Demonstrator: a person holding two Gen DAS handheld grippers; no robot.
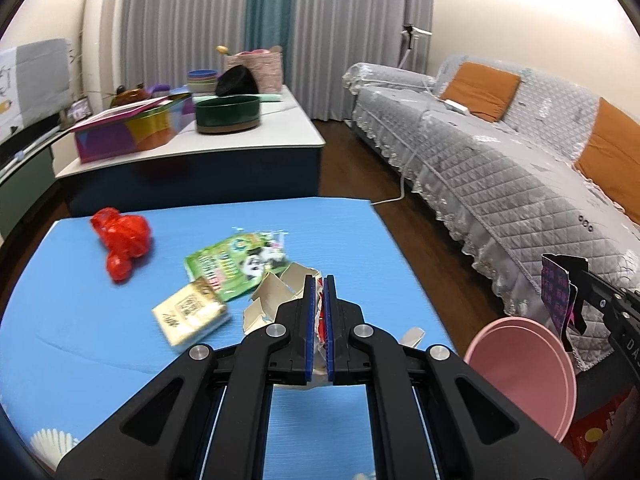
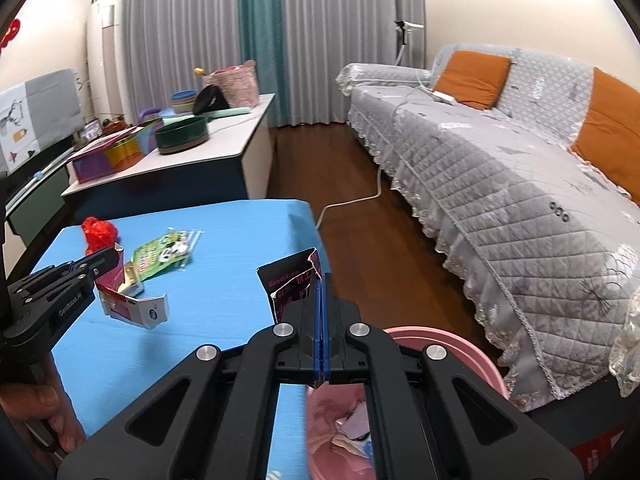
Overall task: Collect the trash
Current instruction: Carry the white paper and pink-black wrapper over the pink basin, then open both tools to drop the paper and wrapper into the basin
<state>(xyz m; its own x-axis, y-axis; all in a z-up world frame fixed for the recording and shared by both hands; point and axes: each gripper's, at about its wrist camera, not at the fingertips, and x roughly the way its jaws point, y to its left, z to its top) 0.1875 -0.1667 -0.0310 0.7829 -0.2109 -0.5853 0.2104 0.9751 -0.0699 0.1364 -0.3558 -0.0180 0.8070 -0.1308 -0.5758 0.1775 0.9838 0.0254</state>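
Both wrist views are evenly lit by soft indoor light with no harsh glare. Fisheye distortion bends the sofa (image 1: 500, 184) and curtains (image 2: 192, 32) toward the rim, with dark vignetting at 10 and 2 o'clock. Motion blur softens the litter on the blue table (image 1: 120, 340); shadows beneath it are faint.

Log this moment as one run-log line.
left claw: shut on torn carton | right claw: shut on black wrapper | pink bin: beside table
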